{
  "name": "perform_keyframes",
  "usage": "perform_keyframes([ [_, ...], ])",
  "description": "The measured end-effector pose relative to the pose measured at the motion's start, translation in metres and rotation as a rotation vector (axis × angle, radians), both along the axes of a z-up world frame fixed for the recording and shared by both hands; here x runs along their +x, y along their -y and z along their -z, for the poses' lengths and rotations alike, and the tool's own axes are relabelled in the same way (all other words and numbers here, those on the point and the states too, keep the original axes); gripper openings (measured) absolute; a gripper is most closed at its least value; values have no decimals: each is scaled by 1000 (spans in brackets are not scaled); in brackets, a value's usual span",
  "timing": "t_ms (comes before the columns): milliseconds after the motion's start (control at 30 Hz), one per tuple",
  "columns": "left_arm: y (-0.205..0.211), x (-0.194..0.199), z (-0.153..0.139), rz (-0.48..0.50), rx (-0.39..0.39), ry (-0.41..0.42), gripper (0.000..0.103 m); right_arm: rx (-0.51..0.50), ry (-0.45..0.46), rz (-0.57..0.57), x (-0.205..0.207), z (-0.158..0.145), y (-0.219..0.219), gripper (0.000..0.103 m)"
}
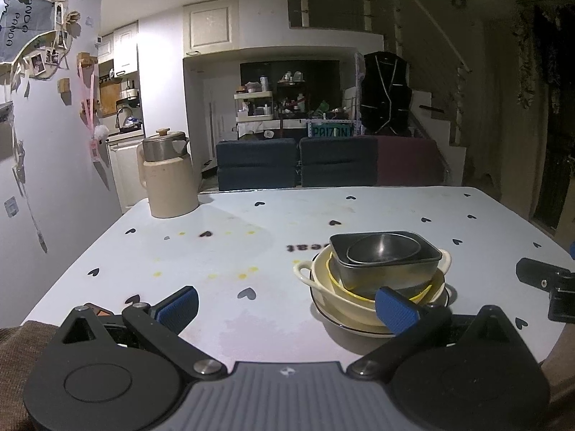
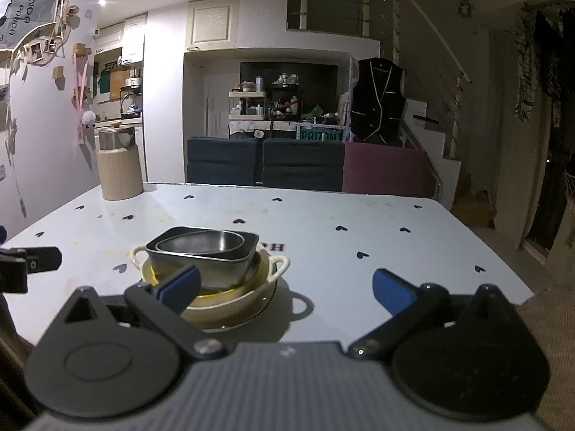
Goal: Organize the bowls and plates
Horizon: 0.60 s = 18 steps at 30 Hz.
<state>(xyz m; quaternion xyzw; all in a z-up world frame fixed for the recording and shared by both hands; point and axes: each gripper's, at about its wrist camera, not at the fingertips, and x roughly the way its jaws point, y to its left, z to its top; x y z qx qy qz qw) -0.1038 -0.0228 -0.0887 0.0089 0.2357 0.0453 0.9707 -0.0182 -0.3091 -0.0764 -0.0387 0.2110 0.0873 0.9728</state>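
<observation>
One stack of dishes stands on the white heart-print table (image 1: 251, 222). From the bottom up: a black-rimmed plate (image 1: 334, 319), a cream two-handled bowl (image 1: 323, 276), a yellow-rimmed dish (image 1: 336, 280), a dark square bowl (image 1: 388, 269), and a round steel bowl (image 1: 381, 248) inside it. In the right wrist view the same stack sits left of centre, its square bowl (image 2: 205, 262) above the cream bowl (image 2: 276, 265). My left gripper (image 1: 287, 303) is open, its right fingertip in front of the stack. My right gripper (image 2: 285, 287) is open, its left fingertip overlapping the stack.
A beige kettle (image 1: 169, 176) with a steel top stands at the table's far left corner. Dark blue and maroon seats (image 1: 323, 161) line the far edge. The other gripper's black body (image 1: 546, 287) shows at the right edge.
</observation>
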Motion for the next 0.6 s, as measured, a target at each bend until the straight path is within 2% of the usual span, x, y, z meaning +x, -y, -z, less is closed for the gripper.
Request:
perform_keyframes([
  [600,3,-2,0,12,-1,-1,103,0,1,0,0,1,1,103],
])
